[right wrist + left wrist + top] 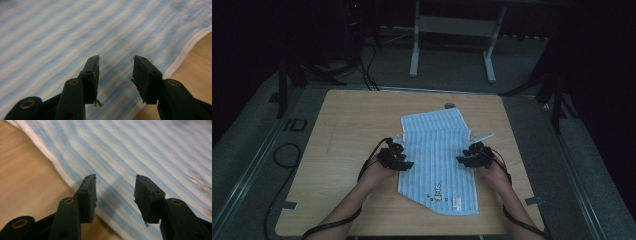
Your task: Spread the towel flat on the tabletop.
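- Near edge of the table (312, 210): both forearms are coming in from it, one gripper on each side of the towel (439, 160).
- Left gripper (404, 161) is sitting at the towel's left hem, about mid-length, jaws pointing right over the cloth. Jaws are standing apart with nothing between them; in the left gripper view (115, 195) the white hem is running diagonally under the left jaw.
- Towel is lying mid-table, blue-striped, folded, long axis running from near edge to far edge, slightly skewed; embroidered motif (438, 196) and label are sitting at its near end.
- Right gripper (462, 159) is sitting at the right hem, mirrored, jaws pointing left, also released and empty; in the right gripper view (115, 76) the hem is lying to its right.
- Both hands are equally near; each hem is just beside its own jaws.
- White tab (482, 136) is sticking out just past the right gripper, toward the far right corner. Nothing is blocking either side.
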{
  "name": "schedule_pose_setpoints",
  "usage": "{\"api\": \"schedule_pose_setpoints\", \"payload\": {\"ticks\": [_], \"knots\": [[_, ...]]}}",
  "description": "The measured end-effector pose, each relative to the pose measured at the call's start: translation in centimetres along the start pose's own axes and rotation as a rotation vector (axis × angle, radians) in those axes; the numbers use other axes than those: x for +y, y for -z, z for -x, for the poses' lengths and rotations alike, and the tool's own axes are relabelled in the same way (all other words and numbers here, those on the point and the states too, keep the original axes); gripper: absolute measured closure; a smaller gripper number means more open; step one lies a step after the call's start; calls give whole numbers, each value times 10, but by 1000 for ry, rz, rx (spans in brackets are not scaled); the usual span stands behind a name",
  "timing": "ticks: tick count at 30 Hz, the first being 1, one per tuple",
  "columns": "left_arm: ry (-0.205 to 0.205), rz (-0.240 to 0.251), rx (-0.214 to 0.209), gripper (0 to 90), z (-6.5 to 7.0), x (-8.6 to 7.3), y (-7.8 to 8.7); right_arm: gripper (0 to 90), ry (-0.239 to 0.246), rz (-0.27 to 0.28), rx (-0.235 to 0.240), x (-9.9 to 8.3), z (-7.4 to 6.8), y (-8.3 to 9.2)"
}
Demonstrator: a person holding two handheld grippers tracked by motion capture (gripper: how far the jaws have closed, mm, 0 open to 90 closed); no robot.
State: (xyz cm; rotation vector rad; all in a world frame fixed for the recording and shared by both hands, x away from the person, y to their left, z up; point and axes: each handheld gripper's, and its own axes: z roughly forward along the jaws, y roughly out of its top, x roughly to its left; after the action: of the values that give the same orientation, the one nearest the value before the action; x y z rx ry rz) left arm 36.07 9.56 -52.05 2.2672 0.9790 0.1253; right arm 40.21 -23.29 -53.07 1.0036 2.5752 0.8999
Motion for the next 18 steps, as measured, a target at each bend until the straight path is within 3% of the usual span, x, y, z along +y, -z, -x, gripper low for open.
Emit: {"api": "schedule_pose_setpoints", "payload": {"ticks": [1,3,4,5,7,8,12,16,18], "knots": [[-7,7,2,496,5,-5,8,550,10,10,7,-3,-5,6],[-7,7,2,471,5,-5,8,550,22,13,6,-7,-11,13],[-14,27,-18,471,17,-22,31,547,22,13,6,-7,-11,13],[-12,31,-25,447,21,-28,37,534,42,31,24,-21,-27,32],[-3,24,-32,439,24,-33,41,531,43,44,33,-26,-31,39],[9,21,-50,421,29,-45,46,526,42,60,41,-36,-40,51],[20,-14,-90,415,39,-63,42,520,43,61,30,-51,-51,63],[7,-51,-102,414,42,-68,29,519,65,36,11,-61,-61,68],[5,-59,-100,415,43,-67,23,519,59,40,26,-64,-63,70]]}}
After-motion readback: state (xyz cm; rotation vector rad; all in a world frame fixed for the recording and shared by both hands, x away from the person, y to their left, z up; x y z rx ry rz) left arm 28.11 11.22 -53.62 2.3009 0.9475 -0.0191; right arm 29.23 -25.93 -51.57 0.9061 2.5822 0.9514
